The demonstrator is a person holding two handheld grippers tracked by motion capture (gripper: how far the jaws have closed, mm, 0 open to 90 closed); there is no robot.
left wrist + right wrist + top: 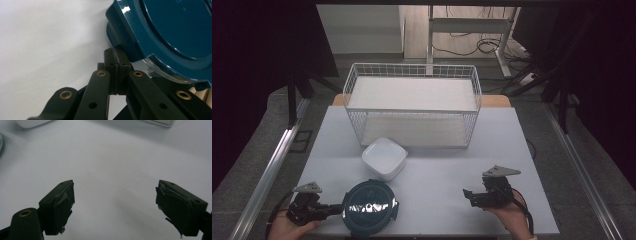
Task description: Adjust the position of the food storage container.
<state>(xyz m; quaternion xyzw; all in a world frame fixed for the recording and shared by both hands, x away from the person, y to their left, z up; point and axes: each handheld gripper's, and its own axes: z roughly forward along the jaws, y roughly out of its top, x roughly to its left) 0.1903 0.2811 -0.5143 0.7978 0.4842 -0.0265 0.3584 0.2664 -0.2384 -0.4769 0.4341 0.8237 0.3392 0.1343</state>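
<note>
Your left gripper (334, 208) is lying low at the near left of the table (512, 145) in the high view, and its jaws are pressed together with their tips right against the edge of the round dark blue lid (368, 207). You are keeping your right gripper (468, 196) at the near right, well apart from the lid, with its jaws wide and nothing in them. A white square bowl (384, 157) is sitting just behind the lid, and a white wire basket (412, 107) is standing behind the bowl. Looking along your left gripper (116, 58), the two black jaws are shut tight on each other, and the blue lid (172, 32) is sitting just past their tips, at the upper right. Looking along your right gripper (115, 195), the jaws are standing far apart over bare white table (112, 157), holding nothing.
</note>
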